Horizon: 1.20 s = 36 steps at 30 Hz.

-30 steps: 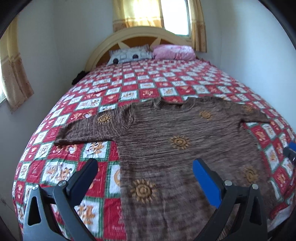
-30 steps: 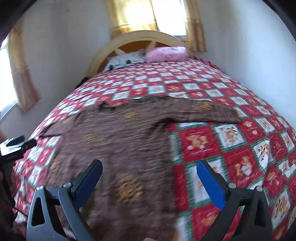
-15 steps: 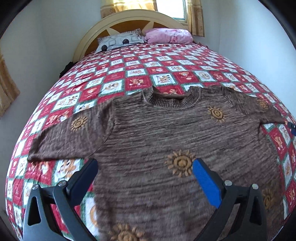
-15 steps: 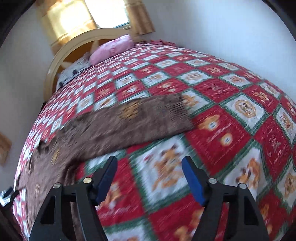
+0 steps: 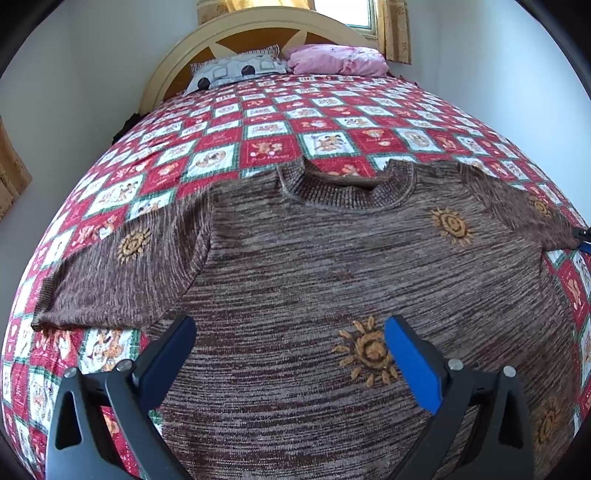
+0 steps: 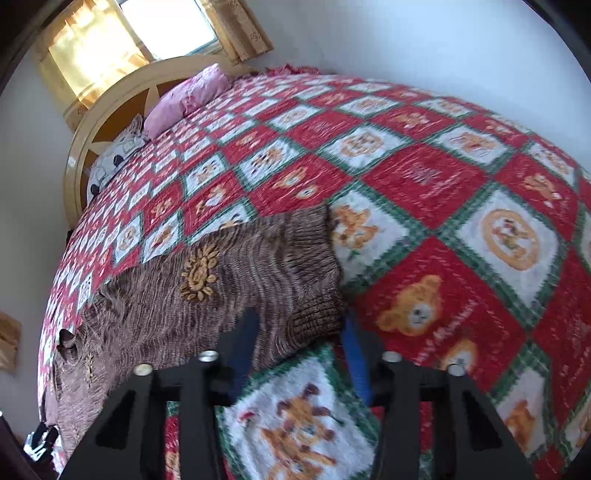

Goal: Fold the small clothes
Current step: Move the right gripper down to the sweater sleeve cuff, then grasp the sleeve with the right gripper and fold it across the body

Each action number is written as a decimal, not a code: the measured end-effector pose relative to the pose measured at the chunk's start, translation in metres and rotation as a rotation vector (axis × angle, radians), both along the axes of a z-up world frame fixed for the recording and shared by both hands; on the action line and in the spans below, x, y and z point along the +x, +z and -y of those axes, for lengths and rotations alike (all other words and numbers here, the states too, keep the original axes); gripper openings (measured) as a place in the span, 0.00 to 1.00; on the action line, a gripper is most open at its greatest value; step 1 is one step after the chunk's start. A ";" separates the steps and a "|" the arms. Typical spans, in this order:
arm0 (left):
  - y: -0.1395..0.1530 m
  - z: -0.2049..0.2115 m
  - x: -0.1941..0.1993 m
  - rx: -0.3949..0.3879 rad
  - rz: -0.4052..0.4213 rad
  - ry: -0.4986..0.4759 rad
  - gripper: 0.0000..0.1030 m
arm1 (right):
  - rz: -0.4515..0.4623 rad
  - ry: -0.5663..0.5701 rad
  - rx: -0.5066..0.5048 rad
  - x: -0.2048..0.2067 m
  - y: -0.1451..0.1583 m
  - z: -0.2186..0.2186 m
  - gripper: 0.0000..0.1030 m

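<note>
Right hand-held gripper (image 6: 299, 336) closing, jaws astride the sweater (image 6: 221, 295) sleeve cuff; left hand-held gripper (image 5: 290, 345) wide open above it.

White walls (image 5: 92, 74), curtained window (image 6: 122, 40), arched headboard (image 5: 236, 33).

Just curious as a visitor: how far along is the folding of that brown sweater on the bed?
Barely begun. The sweater lies spread flat, no fold yet. The right gripper is closing around the sleeve cuff; the left gripper hovers open over the body. All folds remain.
</note>
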<state>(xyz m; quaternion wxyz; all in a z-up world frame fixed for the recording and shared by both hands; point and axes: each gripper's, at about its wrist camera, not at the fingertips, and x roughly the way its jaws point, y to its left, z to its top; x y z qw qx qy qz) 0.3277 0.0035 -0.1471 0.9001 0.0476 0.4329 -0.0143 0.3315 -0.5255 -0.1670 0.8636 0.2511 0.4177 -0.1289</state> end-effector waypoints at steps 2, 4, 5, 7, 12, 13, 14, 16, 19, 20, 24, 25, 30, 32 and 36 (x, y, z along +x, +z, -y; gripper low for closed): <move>-0.003 -0.002 0.000 -0.006 -0.006 0.005 1.00 | -0.025 0.017 -0.039 0.008 0.000 -0.005 0.14; -0.005 -0.005 -0.001 -0.016 -0.010 0.010 1.00 | -0.025 0.025 -0.044 0.012 0.002 -0.006 0.12; -0.005 -0.007 -0.002 -0.020 -0.012 0.011 1.00 | -0.017 0.030 -0.047 0.012 0.005 -0.009 0.11; -0.004 -0.011 -0.004 -0.027 -0.006 0.012 1.00 | 0.007 0.060 -0.096 0.014 0.020 -0.022 0.11; 0.002 -0.023 -0.006 -0.058 0.021 0.048 1.00 | 0.077 0.201 -0.212 0.021 0.059 -0.077 0.11; 0.003 -0.025 -0.007 -0.071 0.022 0.049 1.00 | 0.094 0.246 -0.239 0.024 0.068 -0.095 0.11; 0.004 -0.026 -0.007 -0.086 0.025 0.048 1.00 | 0.104 0.281 -0.258 0.028 0.074 -0.108 0.11; 0.005 -0.027 -0.010 -0.096 0.030 0.041 1.00 | 0.130 0.379 -0.317 0.032 0.087 -0.148 0.11; 0.009 -0.028 -0.015 -0.117 0.037 0.031 1.00 | 0.154 0.534 -0.373 0.037 0.093 -0.210 0.11; 0.010 -0.030 -0.016 -0.138 0.040 0.025 1.00 | 0.157 0.576 -0.383 0.038 0.091 -0.229 0.11; 0.015 -0.034 -0.019 -0.161 0.045 0.026 1.00 | 0.141 0.797 -0.358 0.035 0.067 -0.302 0.14; 0.017 -0.033 -0.020 -0.159 0.047 0.023 1.00 | 0.129 0.842 -0.330 0.032 0.059 -0.313 0.19; 0.020 -0.022 -0.020 -0.149 0.050 -0.041 1.00 | 0.142 0.933 -0.273 0.005 0.038 -0.318 0.51; 0.021 -0.013 -0.018 -0.145 0.053 -0.074 1.00 | 0.135 0.891 -0.262 -0.007 0.033 -0.295 0.51; 0.026 0.023 -0.010 -0.129 0.055 -0.171 0.93 | 0.127 0.747 -0.238 -0.020 0.027 -0.237 0.51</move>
